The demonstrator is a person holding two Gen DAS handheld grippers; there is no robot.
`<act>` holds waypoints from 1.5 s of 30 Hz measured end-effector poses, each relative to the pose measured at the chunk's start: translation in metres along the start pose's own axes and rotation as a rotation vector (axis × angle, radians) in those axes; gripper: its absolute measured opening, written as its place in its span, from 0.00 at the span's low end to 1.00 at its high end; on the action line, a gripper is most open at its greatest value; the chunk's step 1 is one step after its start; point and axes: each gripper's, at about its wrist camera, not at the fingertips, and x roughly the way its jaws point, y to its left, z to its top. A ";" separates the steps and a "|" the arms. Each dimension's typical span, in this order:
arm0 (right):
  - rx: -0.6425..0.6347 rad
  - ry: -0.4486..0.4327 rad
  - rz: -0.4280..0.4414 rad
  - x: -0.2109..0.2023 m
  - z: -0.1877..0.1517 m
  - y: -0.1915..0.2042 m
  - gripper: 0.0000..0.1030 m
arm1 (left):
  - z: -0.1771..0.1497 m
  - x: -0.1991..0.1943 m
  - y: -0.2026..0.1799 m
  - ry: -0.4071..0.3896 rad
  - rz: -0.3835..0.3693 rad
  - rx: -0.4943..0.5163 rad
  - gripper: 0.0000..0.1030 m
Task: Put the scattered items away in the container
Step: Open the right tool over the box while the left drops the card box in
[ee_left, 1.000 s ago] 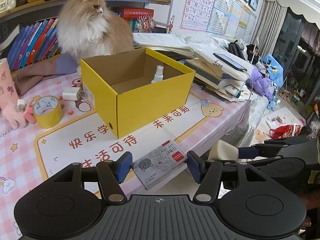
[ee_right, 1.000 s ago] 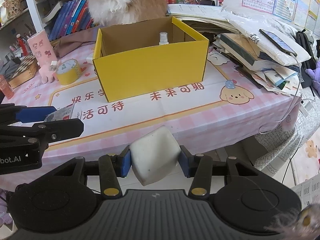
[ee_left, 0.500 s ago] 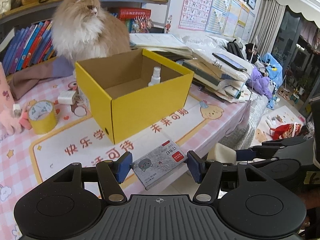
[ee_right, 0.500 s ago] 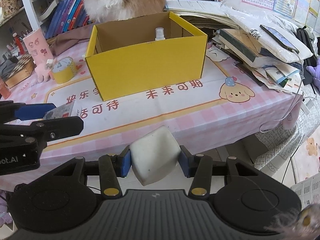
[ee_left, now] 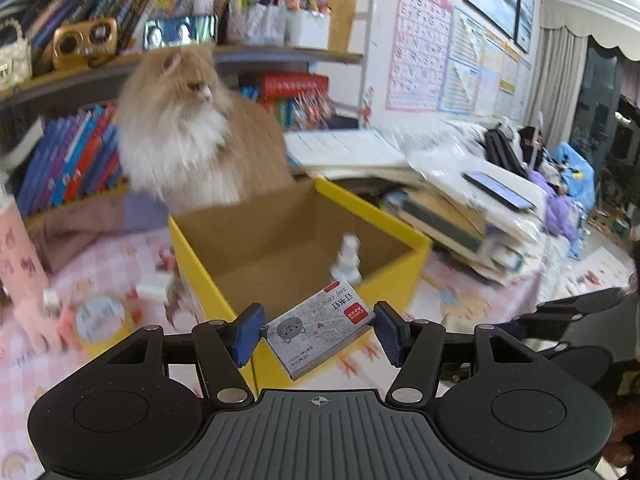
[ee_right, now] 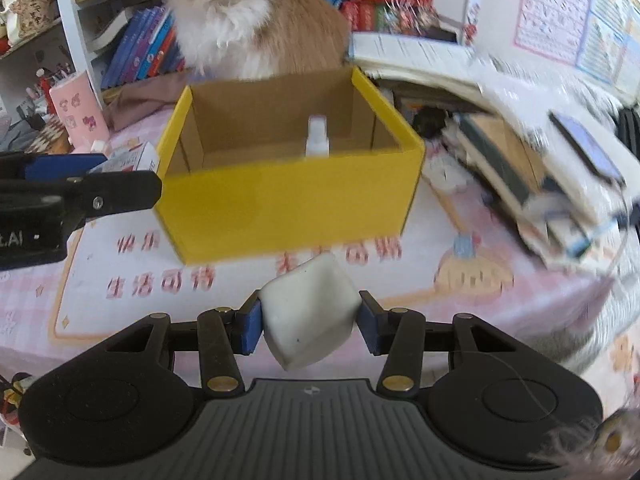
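At lower centre, our left gripper [ee_left: 318, 334] clamps a flat grey staple box [ee_left: 320, 332], long axis tilting up-right, before the open yellow cardboard box [ee_left: 404, 280]; our right gripper [ee_right: 308, 322] pinches a white rubbery block [ee_right: 308, 312].

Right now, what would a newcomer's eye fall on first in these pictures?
A fluffy cat sits right behind the open yellow box, which holds one white bottle. In front, the left gripper grips a staple box and the right gripper grips a white block.
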 end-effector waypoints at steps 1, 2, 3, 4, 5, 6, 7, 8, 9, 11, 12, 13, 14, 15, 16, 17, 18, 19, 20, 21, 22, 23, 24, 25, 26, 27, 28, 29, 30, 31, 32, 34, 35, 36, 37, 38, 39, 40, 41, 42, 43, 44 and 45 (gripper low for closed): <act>-0.007 -0.014 0.005 0.003 0.009 -0.003 0.44 | 0.005 0.005 0.001 -0.007 0.015 0.003 0.58; -0.012 -0.028 0.010 0.004 0.017 -0.006 0.44 | 0.009 0.009 0.002 -0.010 0.028 0.004 0.58; -0.017 -0.043 0.016 0.007 0.026 -0.010 0.44 | 0.013 0.014 0.003 -0.009 0.040 0.004 0.58; -0.024 -0.057 0.022 0.009 0.035 -0.012 0.44 | 0.016 0.020 0.005 -0.007 0.051 0.004 0.58; -0.033 -0.071 0.029 0.011 0.045 -0.015 0.44 | 0.019 0.026 0.005 -0.002 0.061 0.008 0.58; -0.044 -0.081 0.034 0.014 0.054 -0.016 0.44 | 0.022 0.032 0.006 0.004 0.070 0.014 0.58; -0.057 -0.090 0.038 0.018 0.062 -0.018 0.44 | 0.025 0.038 0.006 0.012 0.077 0.022 0.58; -0.071 -0.096 0.043 0.022 0.069 -0.019 0.44 | 0.027 0.045 0.006 0.023 0.084 0.032 0.58; -0.086 -0.098 0.049 0.027 0.077 -0.021 0.44 | 0.028 0.051 0.006 0.034 0.092 0.040 0.58; -0.111 -0.088 0.065 0.040 0.090 -0.023 0.44 | 0.029 0.064 0.005 0.057 0.101 0.055 0.58; -0.119 -0.080 0.075 0.047 0.094 -0.024 0.44 | 0.030 0.070 0.005 0.070 0.108 0.063 0.58; -0.127 -0.073 0.084 0.052 0.098 -0.025 0.44 | 0.031 0.075 0.005 0.082 0.113 0.072 0.58; -0.135 -0.066 0.091 0.059 0.103 -0.026 0.44 | 0.031 0.079 0.004 0.091 0.118 0.080 0.58; -0.143 -0.061 0.096 0.064 0.107 -0.027 0.44 | 0.031 0.083 0.003 0.098 0.121 0.086 0.58; -0.151 -0.056 0.104 0.068 0.109 -0.027 0.44 | 0.031 0.086 0.003 0.106 0.121 0.088 0.58; -0.159 -0.049 0.113 0.074 0.113 -0.028 0.44 | 0.030 0.090 0.003 0.117 0.121 0.090 0.58; -0.167 -0.044 0.119 0.079 0.116 -0.028 0.44 | 0.030 0.093 0.002 0.125 0.123 0.093 0.58; -0.177 -0.043 0.123 0.082 0.119 -0.027 0.45 | 0.029 0.097 0.001 0.135 0.124 0.097 0.58; -0.190 -0.041 0.124 0.087 0.122 -0.026 0.45 | 0.029 0.101 0.000 0.145 0.124 0.101 0.58; -0.201 -0.041 0.125 0.091 0.125 -0.025 0.45 | 0.028 0.105 -0.001 0.154 0.124 0.104 0.58; -0.211 -0.039 0.128 0.097 0.129 -0.024 0.45 | 0.027 0.110 -0.003 0.164 0.125 0.108 0.58; -0.220 -0.036 0.132 0.102 0.133 -0.023 0.45 | 0.026 0.114 -0.004 0.174 0.125 0.112 0.58; -0.230 -0.033 0.136 0.107 0.137 -0.022 0.45 | 0.025 0.117 -0.005 0.183 0.126 0.114 0.58; -0.242 -0.031 0.138 0.111 0.140 -0.020 0.45 | 0.024 0.121 -0.006 0.191 0.126 0.116 0.58; -0.254 -0.029 0.140 0.116 0.144 -0.018 0.45 | 0.024 0.124 -0.007 0.199 0.125 0.117 0.58; -0.262 -0.027 0.144 0.119 0.147 -0.015 0.45 | 0.023 0.126 -0.007 0.205 0.125 0.116 0.58; -0.271 -0.024 0.150 0.124 0.151 -0.013 0.45 | 0.023 0.128 -0.008 0.210 0.125 0.115 0.58; -0.277 -0.021 0.157 0.127 0.154 -0.009 0.45 | 0.022 0.130 -0.008 0.215 0.125 0.114 0.58; -0.284 -0.018 0.165 0.131 0.158 -0.006 0.45 | 0.022 0.131 -0.008 0.217 0.124 0.111 0.58; -0.291 -0.014 0.172 0.135 0.160 -0.002 0.45 | 0.022 0.131 -0.008 0.216 0.121 0.105 0.58; -0.299 -0.009 0.180 0.138 0.162 0.002 0.45 | 0.023 0.132 -0.007 0.218 0.118 0.101 0.59; -0.311 0.006 0.195 0.146 0.164 0.009 0.45 | 0.023 0.132 -0.007 0.220 0.114 0.099 0.59; -0.314 0.014 0.206 0.150 0.165 0.012 0.45 | 0.024 0.133 -0.007 0.222 0.113 0.097 0.59; -0.318 0.025 0.219 0.154 0.166 0.015 0.45 | 0.024 0.133 -0.007 0.224 0.113 0.093 0.59; -0.323 0.038 0.230 0.157 0.166 0.018 0.45 | 0.024 0.133 -0.007 0.227 0.109 0.087 0.59; -0.328 0.055 0.239 0.161 0.166 0.020 0.45 | 0.024 0.134 -0.006 0.230 0.106 0.079 0.59; -0.330 0.074 0.248 0.164 0.165 0.021 0.45 | 0.024 0.134 -0.006 0.233 0.103 0.072 0.60; -0.333 0.094 0.256 0.168 0.164 0.022 0.45 | 0.023 0.134 -0.005 0.234 0.101 0.068 0.60; -0.336 0.114 0.262 0.172 0.163 0.023 0.45 | 0.023 0.134 -0.005 0.236 0.099 0.064 0.60; -0.335 0.130 0.264 0.175 0.162 0.024 0.45 | 0.023 0.134 -0.005 0.237 0.098 0.062 0.60; -0.334 0.143 0.261 0.178 0.160 0.023 0.45 | 0.023 0.134 -0.005 0.238 0.098 0.061 0.62; -0.334 0.154 0.257 0.181 0.159 0.023 0.46 | 0.023 0.134 -0.005 0.238 0.103 0.061 0.64; -0.332 0.162 0.253 0.183 0.158 0.023 0.46 | 0.023 0.134 -0.005 0.237 0.117 0.061 0.69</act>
